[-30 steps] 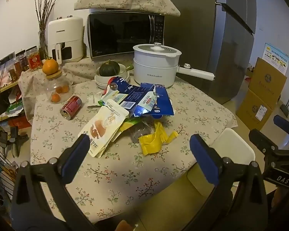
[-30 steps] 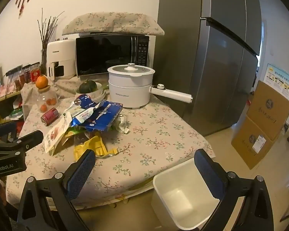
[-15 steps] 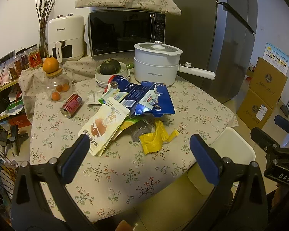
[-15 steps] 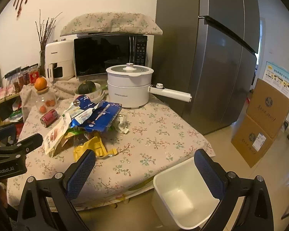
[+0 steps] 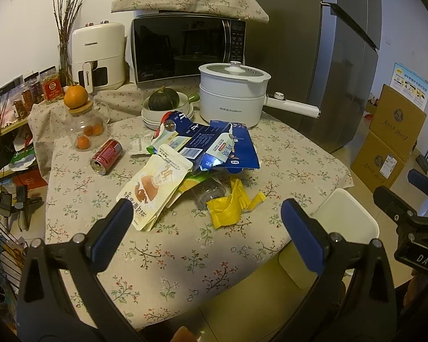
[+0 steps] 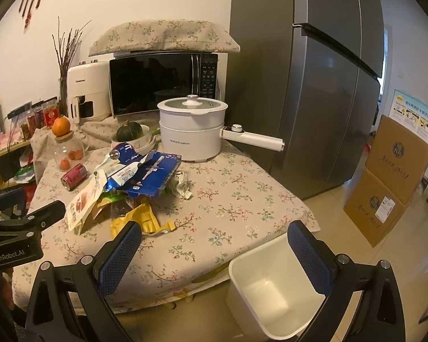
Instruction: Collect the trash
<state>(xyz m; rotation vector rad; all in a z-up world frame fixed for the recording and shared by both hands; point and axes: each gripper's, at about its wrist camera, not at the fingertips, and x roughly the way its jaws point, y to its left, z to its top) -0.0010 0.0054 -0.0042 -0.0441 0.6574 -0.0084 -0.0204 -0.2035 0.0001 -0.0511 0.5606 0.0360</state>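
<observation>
A heap of trash lies mid-table: blue foil packets [image 5: 214, 148] [image 6: 151, 171], a cream pouch [image 5: 154, 188] [image 6: 82, 202], a yellow wrapper [image 5: 231, 208] [image 6: 142, 216], a clear plastic piece [image 5: 208, 193], crumpled white paper [image 6: 182, 185] and a red can [image 5: 107, 156] [image 6: 73, 176]. A white bin [image 6: 274, 287] [image 5: 342, 216] stands on the floor by the table's near right corner, nothing inside. My left gripper [image 5: 207, 236] is open over the table's near edge. My right gripper [image 6: 216, 259] is open above the table edge and bin.
A white electric pot [image 5: 231, 97], a bowl holding a dark squash [image 5: 162, 102], a glass jar topped by an orange [image 5: 82, 125], microwave [image 5: 185, 48] and air fryer [image 5: 100, 54] crowd the back. A fridge [image 6: 314, 85] and cardboard boxes [image 6: 391, 182] stand right.
Both grippers have edged slightly closer to the table; the views shifted a little. Nothing on the table moved, and both stay open.
</observation>
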